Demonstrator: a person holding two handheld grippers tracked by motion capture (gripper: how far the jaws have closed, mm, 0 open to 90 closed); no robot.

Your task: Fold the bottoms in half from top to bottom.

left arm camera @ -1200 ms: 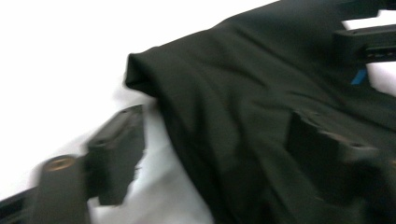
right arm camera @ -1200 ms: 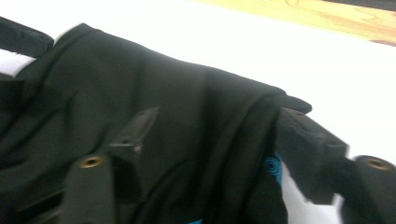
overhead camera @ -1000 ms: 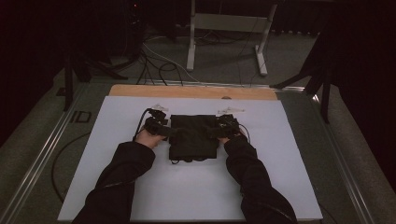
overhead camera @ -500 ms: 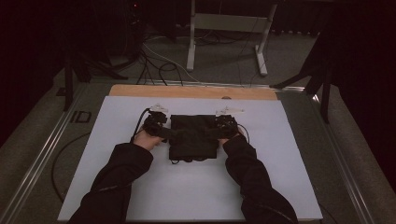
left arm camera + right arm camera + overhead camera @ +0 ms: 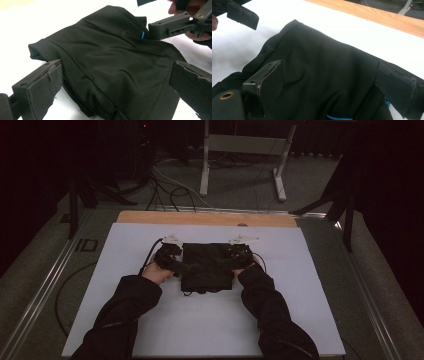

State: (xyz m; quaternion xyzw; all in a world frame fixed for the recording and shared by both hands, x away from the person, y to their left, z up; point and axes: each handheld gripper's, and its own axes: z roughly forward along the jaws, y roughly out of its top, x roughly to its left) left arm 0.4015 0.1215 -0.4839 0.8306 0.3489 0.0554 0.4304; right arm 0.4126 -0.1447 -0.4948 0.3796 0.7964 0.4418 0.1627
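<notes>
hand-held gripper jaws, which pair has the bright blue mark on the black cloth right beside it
The right hand-held gripper: blue marks on the folded black cloth garment sit between its open jaws. The left hand-held gripper sees that blue far across the garment.

I see a table (image 5: 125,320) covered by a white sheet, with a strip of bare wood (image 5: 210,218) left showing along its far edge at twelve o'clock. A folded black garment (image 5: 206,267) lies flat on the white surface, just past the middle toward twelve o'clock. Its cloth is creased, and a small blue mark (image 5: 142,34) shows on it. A thin dark cord (image 5: 192,292) pokes out from the garment's near edge, at six o'clock. A metal rail (image 5: 47,282) runs along the table's nine o'clock side. The floor (image 5: 240,185) lies beyond twelve o'clock.
</notes>
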